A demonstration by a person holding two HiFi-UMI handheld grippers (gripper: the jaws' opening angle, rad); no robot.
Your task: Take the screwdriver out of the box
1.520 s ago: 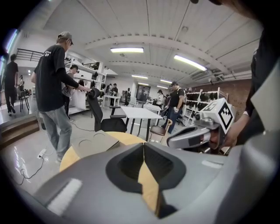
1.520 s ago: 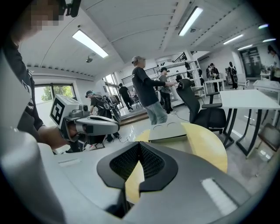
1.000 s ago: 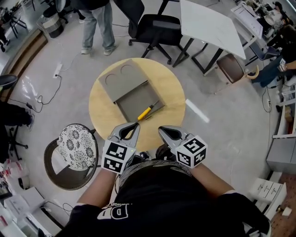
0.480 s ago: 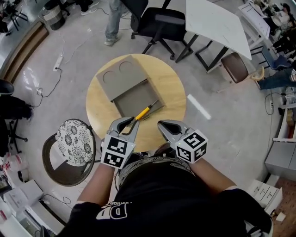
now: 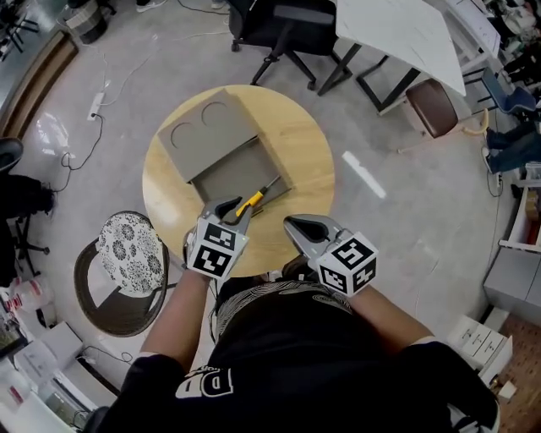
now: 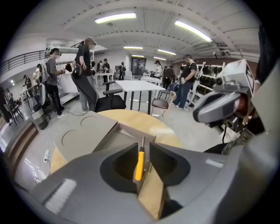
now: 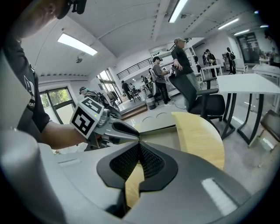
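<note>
An open grey box lies on the round wooden table, its lid folded back to the far left. A screwdriver with a yellow handle rests slanted across the box's near right corner. My left gripper hovers right at the handle with its jaws opening. In the left gripper view the yellow handle shows in the gap between the pads, which do not press on it. My right gripper stays shut and empty over the table's near edge, right of the box.
A chair with a patterned cushion stands at the table's left, a black office chair and a white table beyond it. Several people stand in the room behind. Bare tabletop lies ahead of the right gripper.
My left gripper moved forward and down to the screwdriver handle and its jaws went from shut to open. The right gripper crept forward a little, still shut.
</note>
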